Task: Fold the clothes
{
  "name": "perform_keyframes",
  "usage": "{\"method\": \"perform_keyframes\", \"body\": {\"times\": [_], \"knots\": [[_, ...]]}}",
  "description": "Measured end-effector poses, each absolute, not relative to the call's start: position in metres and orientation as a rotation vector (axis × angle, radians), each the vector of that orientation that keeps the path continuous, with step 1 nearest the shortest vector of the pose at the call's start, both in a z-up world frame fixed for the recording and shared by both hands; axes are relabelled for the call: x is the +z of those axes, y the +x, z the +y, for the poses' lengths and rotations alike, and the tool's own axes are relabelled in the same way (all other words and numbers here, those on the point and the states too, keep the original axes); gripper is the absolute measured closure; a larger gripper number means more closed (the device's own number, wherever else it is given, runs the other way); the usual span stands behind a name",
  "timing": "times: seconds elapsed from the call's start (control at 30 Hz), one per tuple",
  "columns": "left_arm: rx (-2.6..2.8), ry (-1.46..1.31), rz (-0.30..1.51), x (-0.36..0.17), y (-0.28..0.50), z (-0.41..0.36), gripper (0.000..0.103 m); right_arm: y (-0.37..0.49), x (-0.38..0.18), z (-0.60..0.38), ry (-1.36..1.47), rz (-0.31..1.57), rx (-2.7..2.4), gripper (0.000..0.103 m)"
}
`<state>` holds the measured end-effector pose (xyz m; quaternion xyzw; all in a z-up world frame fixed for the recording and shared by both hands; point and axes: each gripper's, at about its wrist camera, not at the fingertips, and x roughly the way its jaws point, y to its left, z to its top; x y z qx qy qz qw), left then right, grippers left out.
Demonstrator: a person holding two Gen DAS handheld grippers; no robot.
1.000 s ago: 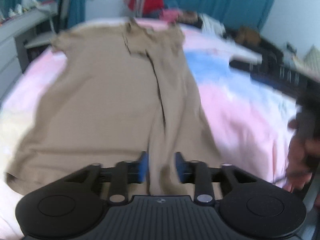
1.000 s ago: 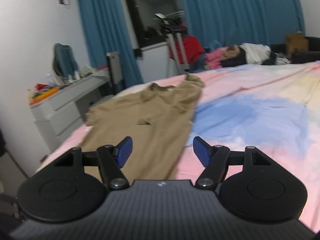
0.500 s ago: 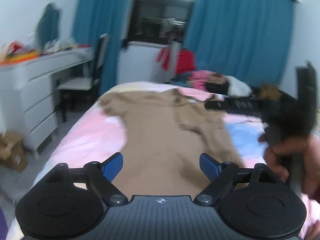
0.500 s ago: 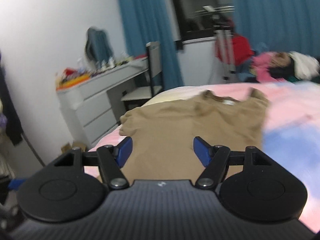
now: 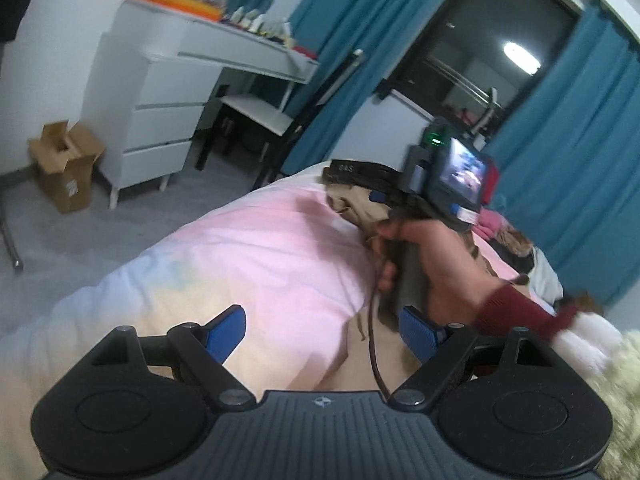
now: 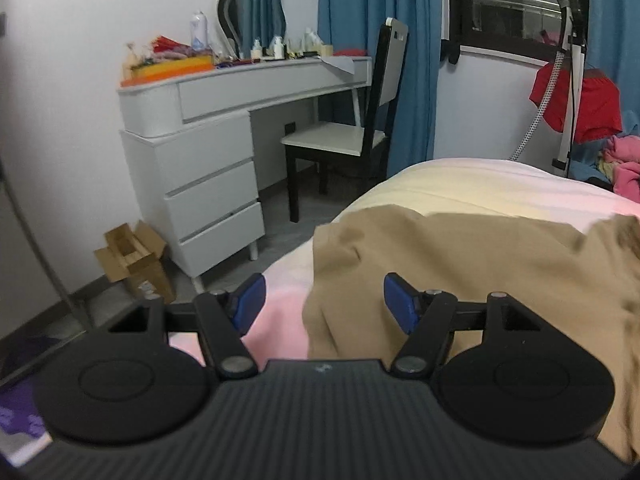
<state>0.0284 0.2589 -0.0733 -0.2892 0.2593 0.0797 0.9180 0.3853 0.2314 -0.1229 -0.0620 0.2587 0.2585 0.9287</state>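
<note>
Blue curtains (image 6: 372, 60) and a white dressing table with drawers (image 6: 208, 168) frame the far side of the room, and nearer to me the bed's pastel pink and cream cover (image 5: 248, 256) carries the tan cotton T-shirt (image 6: 472, 264), which lies spread over the cover's left edge with a sleeve or side flap drooping toward the floor side. My right gripper (image 6: 324, 300) hovers just above that outer edge, blue pads spread wide and holding nothing, the cloth's border sitting roughly between them. My left gripper (image 5: 324, 332) is likewise wide apart and empty, poised over bare cover with only a little tan fabric near its right pad; through its camera I see my right hand (image 5: 432, 272) around the other handle, over the shirt's far end. I judge the step in hand is taking hold of this side of the shirt to fold it inward. To do it well, I would lower the right fingers until one pad slips under the hem and the other rests on top, pinch only the single edge layer and not the bedcover, bring the left gripper onto the same edge further along, then lift both together and lay the flap across evenly, keeping the fold line straight.
</note>
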Motion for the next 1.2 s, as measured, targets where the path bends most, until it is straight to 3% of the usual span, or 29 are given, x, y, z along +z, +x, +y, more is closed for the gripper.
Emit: {"method": "perform_keyframes", "body": {"times": [0.13,0.2,0.27,0.3,0.7,0.83,1.13,1.17,1.2], "knots": [[0.175,-0.595,0.54,-0.077,0.029,0.261,0.018,0.411,-0.138,0.256,-0.181,0.555,0.467,0.04],[0.176,-0.581,0.539,-0.077,0.031,0.258,0.018,0.42,-0.143,0.262,-0.209,0.565,0.427,0.076],[0.177,-0.568,0.539,-0.076,0.032,0.256,0.018,0.427,-0.145,0.262,-0.213,0.573,0.402,0.085],[0.178,-0.561,0.538,-0.076,0.033,0.254,0.018,0.429,-0.144,0.26,-0.203,0.569,0.394,0.096],[0.183,-0.473,0.531,-0.072,0.039,0.237,0.018,0.42,-0.051,0.087,0.211,0.37,0.194,0.097],[0.177,-0.429,0.525,-0.066,0.033,0.226,0.018,0.414,-0.051,0.003,0.353,0.36,0.106,0.097],[0.1,-0.296,0.584,-0.072,0.046,0.196,0.018,0.403,-0.141,-0.119,0.517,0.57,-0.042,0.094],[0.085,-0.276,0.597,-0.074,0.048,0.192,0.018,0.4,-0.148,-0.128,0.539,0.578,-0.021,0.093],[0.073,-0.255,0.609,-0.076,0.049,0.188,0.018,0.397,-0.151,-0.133,0.552,0.578,-0.005,0.085]]}}
